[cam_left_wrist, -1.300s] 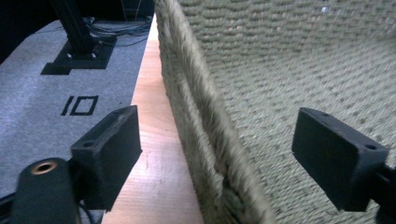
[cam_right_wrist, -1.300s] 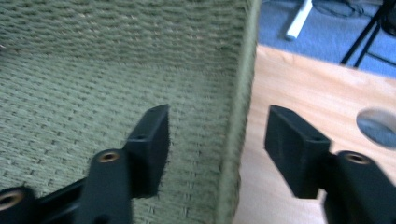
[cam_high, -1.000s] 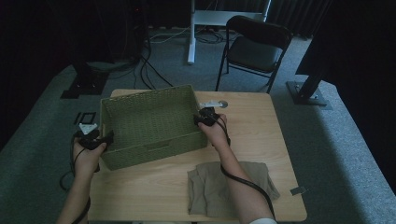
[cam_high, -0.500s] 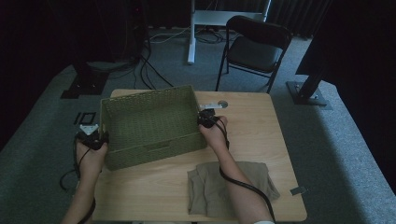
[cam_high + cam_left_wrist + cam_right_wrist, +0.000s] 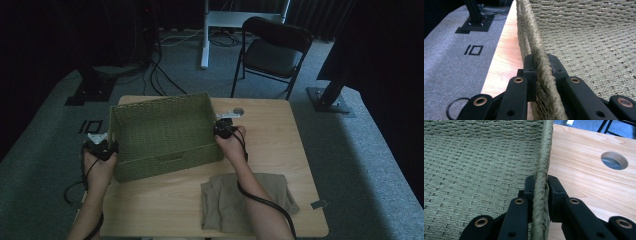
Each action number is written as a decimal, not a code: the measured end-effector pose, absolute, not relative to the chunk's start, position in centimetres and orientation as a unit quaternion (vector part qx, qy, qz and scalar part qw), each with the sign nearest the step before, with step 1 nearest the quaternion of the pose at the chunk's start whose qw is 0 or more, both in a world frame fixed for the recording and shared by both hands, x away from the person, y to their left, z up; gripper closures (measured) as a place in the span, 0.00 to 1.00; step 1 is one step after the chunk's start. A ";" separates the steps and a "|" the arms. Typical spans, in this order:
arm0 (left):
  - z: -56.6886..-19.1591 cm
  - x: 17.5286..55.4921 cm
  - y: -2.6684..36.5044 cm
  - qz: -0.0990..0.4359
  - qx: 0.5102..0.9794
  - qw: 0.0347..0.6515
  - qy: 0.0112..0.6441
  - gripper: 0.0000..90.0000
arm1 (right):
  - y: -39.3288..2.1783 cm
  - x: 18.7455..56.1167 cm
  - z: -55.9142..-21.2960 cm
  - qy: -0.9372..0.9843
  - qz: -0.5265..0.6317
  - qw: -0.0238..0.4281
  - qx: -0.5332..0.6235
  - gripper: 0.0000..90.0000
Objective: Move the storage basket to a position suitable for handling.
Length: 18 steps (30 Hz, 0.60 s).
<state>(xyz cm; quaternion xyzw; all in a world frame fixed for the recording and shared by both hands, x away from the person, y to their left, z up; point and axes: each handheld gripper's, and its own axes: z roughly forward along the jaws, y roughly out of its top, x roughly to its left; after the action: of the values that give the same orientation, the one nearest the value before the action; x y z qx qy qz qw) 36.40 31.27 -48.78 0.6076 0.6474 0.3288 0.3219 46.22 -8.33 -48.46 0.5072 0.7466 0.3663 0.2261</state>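
Grey carpet surrounds a pale wooden table [image 5: 280, 145] at the centre of the high view, with a black folding chair [image 5: 272, 50] behind it at the upper middle. On the table's left half sits a green woven basket [image 5: 162, 132]. At the left of the frame, the left gripper [image 5: 102, 149] has just closed its 2 jaws on the basket's left wall, rim pinched between them. The right gripper [image 5: 223, 129] has likewise just clamped the right wall near the back corner. A folded brownish cloth [image 5: 245, 197] lies at the lower middle, apart from the basket.
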 end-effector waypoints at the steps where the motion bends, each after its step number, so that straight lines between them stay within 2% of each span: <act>1: -48.8 36.4 31.1 0.328 0.608 0.323 0.647 0.90 | -8.5 46.2 -48.5 0.745 0.367 0.225 0.509 0.89; 18: -48.7 37.6 28.3 0.320 0.624 0.329 0.632 0.90 | -11.7 45.4 -48.5 0.732 0.365 0.231 0.527 0.88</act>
<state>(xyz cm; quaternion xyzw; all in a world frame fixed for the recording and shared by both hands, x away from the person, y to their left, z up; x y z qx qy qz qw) 37.61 28.29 -48.74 0.6239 0.6322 0.3204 0.3292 45.40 -11.73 -48.49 0.5270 0.7319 0.3653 0.2308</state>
